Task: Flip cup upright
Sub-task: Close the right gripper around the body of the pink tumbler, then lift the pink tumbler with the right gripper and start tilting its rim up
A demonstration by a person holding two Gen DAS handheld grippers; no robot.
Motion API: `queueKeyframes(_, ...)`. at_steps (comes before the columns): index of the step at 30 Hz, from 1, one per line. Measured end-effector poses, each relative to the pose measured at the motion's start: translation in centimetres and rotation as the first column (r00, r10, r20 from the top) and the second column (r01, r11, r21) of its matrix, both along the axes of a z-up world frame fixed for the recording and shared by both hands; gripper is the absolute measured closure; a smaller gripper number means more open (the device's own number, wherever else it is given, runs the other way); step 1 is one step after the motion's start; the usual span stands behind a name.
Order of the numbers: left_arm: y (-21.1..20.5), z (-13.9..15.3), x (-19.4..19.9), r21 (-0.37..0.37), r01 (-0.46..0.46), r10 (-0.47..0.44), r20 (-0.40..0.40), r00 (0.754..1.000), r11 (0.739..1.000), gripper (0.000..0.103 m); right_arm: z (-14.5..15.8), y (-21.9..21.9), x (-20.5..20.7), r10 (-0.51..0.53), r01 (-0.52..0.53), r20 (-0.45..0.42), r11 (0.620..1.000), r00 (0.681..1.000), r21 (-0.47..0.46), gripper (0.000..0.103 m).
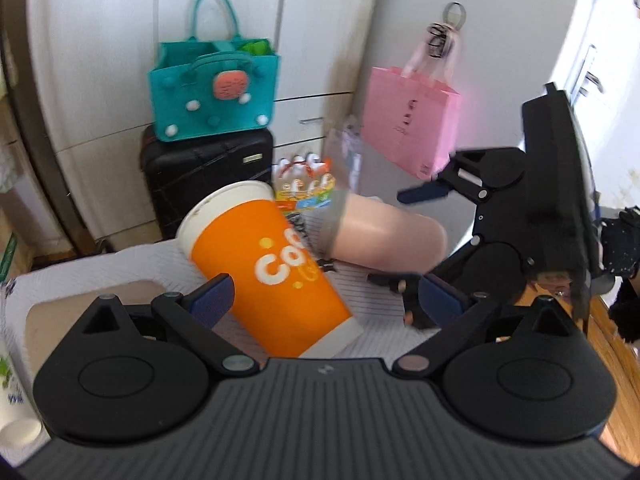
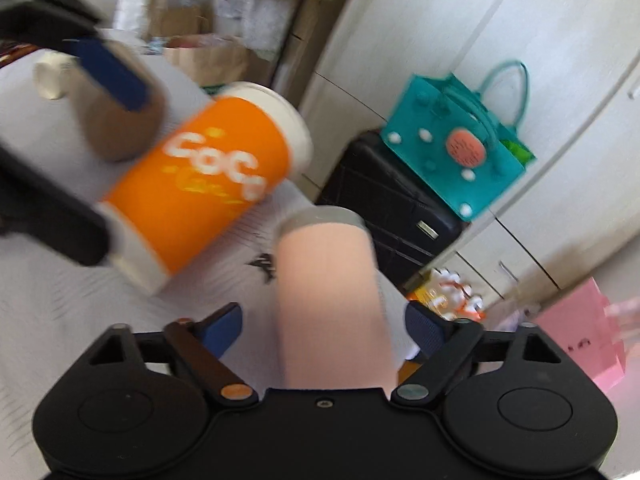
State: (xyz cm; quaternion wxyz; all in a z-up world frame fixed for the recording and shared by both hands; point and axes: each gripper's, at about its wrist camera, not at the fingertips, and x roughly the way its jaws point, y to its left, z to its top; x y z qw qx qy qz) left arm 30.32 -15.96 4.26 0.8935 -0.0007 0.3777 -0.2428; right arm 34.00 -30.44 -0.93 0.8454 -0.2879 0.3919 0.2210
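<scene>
The orange cup lies tilted on its side over the white ribbed mat, its white-rimmed mouth raised toward the black suitcase and its white base end low, nearest the left wrist camera. The left gripper stands with its blue-padded fingers spread wide to either side of the orange cup's base end; one pad looks to be at the cup's wall, though from this angle I cannot tell whether it truly touches. Just beside the orange cup, on the side away from the beige board, the pink cup also lies on its side, its grey-banded rim close to the orange cup's wall. The right gripper has its fingers spread as well, one on each side of the pink cup, with clear gaps between pads and cup in the blurred right wrist view. Behind the orange cup, the teal bag sits on top of the black suitcase, a colourful pack stands between the suitcase and the pink cup, and a pink paper bag hangs on the white cabinet beyond them.
</scene>
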Motion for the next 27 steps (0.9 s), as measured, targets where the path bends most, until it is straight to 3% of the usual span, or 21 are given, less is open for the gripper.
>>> queueKeyframes(1, 0.2, 0.0, -0.1, -0.007, -0.004, 0.004, -0.003, 1.0, 1.0, 0.003, -0.1, -0.2, 0.4, -0.021, 0.021, -0.016, 1.0, 1.0, 0.012, 0.032)
queueKeyframes(8, 0.2, 0.3, -0.8, 0.015, 0.007, -0.008, 0.045, 0.999, 1.0, 0.003, 0.3, -0.6, -0.4, -0.055, 0.057, -0.027, 0.994, 0.998, 0.089, 0.033)
queueKeyframes(16, 0.9, 0.4, -2.5, -0.019, 0.014, -0.013, 0.062, 0.998, 1.0, 0.003, 1.9, 0.6, -5.5, -0.146, 0.14, 0.049, 0.985, 0.988, 0.103, 0.035)
queueKeyframes(27, 1.5, 0.6, -6.3, -0.024, 0.052, -0.05, 0.067, 0.997, 0.998, 0.003, 2.6, 0.1, -10.1, -0.215, 0.216, -0.027, 0.963, 0.976, 0.16, 0.036)
